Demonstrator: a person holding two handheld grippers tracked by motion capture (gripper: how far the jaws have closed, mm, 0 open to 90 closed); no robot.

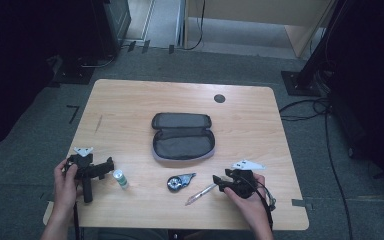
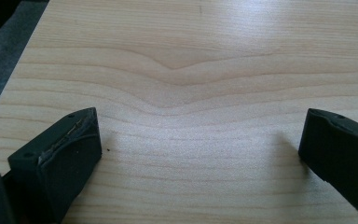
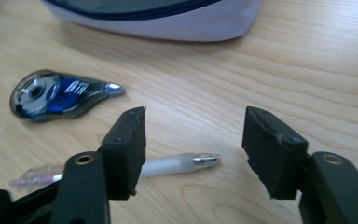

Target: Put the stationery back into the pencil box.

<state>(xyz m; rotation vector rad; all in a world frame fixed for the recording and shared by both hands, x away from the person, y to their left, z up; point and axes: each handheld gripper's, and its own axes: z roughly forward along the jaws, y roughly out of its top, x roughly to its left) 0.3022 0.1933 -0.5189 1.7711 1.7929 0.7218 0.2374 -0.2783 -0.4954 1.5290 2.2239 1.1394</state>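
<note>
The counter [image 1: 130, 105] is light wood with rounded corners and a wavy grain, and a small dark round cap [image 1: 219, 98] is set near its far edge. It stands on grey carpet [image 1: 190, 67] marked with short strips of dark tape. Beyond, a pale wooden cabinet [image 1: 260, 12] meets a lighter floor. Black cables [image 1: 310, 107] trail across the carpet at the right, beside a dark stand base [image 1: 300, 82]. Both sides fall into deep shadow.

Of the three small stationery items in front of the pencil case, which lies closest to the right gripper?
The pen, lying between the right gripper's open jaws; correction tape and glue stick lie farther left.
</note>
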